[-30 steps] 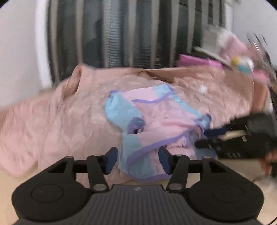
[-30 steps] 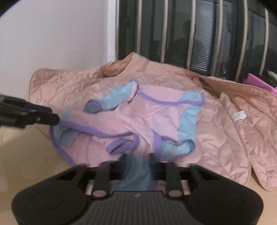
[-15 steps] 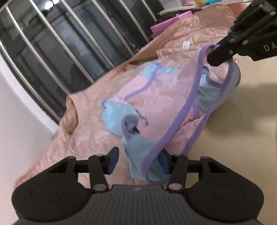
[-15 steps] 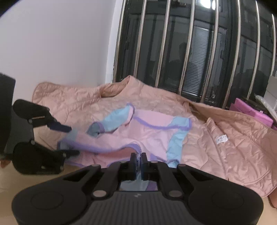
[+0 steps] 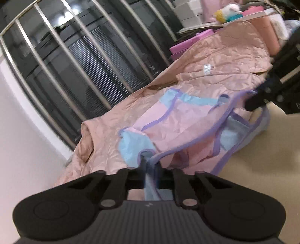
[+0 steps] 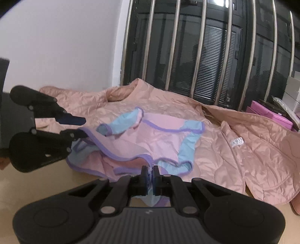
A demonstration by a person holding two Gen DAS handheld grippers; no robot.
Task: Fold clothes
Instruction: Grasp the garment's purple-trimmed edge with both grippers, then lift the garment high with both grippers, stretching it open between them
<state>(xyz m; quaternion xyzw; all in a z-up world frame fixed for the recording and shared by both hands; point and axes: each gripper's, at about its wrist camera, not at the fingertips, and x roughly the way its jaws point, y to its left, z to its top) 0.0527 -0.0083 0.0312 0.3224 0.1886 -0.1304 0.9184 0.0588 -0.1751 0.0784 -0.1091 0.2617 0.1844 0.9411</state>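
Note:
A pink and light-blue garment with purple trim [image 5: 183,122] [image 6: 161,135] lies crumpled on a pink quilted jacket [image 5: 225,75] [image 6: 253,150]. My left gripper [image 5: 150,165] is at the garment's near left hem. Its jaws are closing, with a fold of blue fabric pinched between them. In the right wrist view the left gripper [image 6: 80,126] shows at the left with the purple hem at its lower finger. My right gripper [image 6: 150,169] is shut on the purple-edged hem at the near right. It also shows at the right edge as my right gripper [image 5: 256,99], holding the hem a little above the surface.
Both clothes rest on a beige surface [image 5: 262,159] [image 6: 37,187]. A barred dark window [image 6: 206,56] and a white wall [image 6: 65,47] stand behind. Pink boxes [image 6: 270,114] and stacked clutter [image 5: 234,13] sit at the far right.
The right gripper closed on the near hem and lifted it slightly. The left gripper rolled, moved in over the left hem and drew its jaws together on the fabric.

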